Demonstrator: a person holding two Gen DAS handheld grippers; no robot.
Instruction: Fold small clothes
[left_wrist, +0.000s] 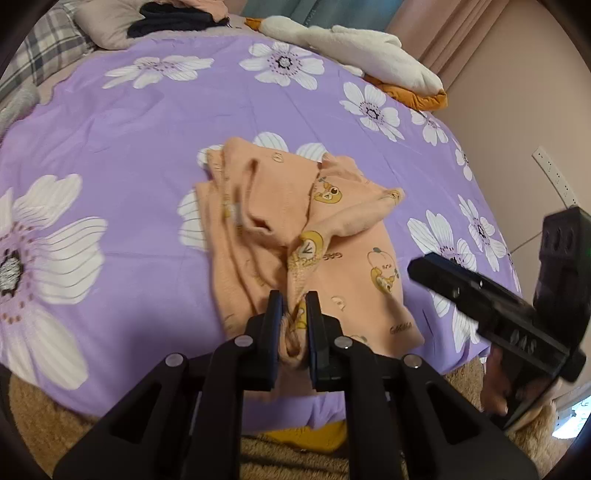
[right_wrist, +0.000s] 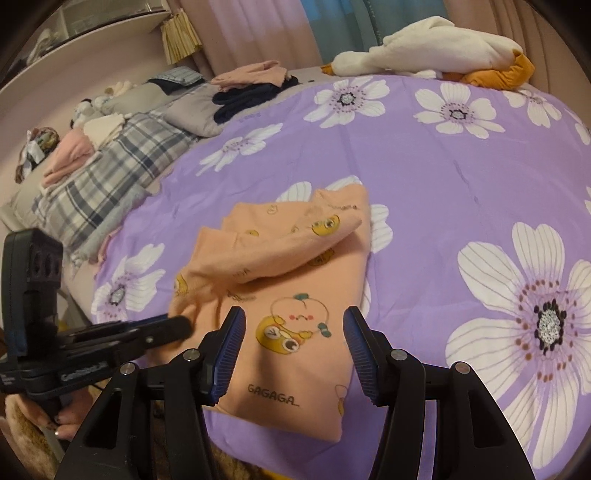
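1. Two black grippers worked at the near edge of a bed covered by a purple floral sheet.
2. The left gripper was pinching a bunched fold of the peach garment; cloth showed squeezed between its pads, which stood close together.
3. The right gripper had its jaws spread, with the blue ribbed fingers on either side of a cartoon print on the garment; whether the pads touched the cloth could not be told.
4. The peach garment lay by the sheet's near edge, partly folded, with one flap doubled over its upper part and the word GAGAGA printed near its lower hem.
5. A white and orange plush toy rested at the bed's far edge.
6. Folded clothes, dark and pink, sat at the far left corner, next to a plaid blanket along the left edge.
7. A hand gripped the left tool's handle below the bed's near edge.
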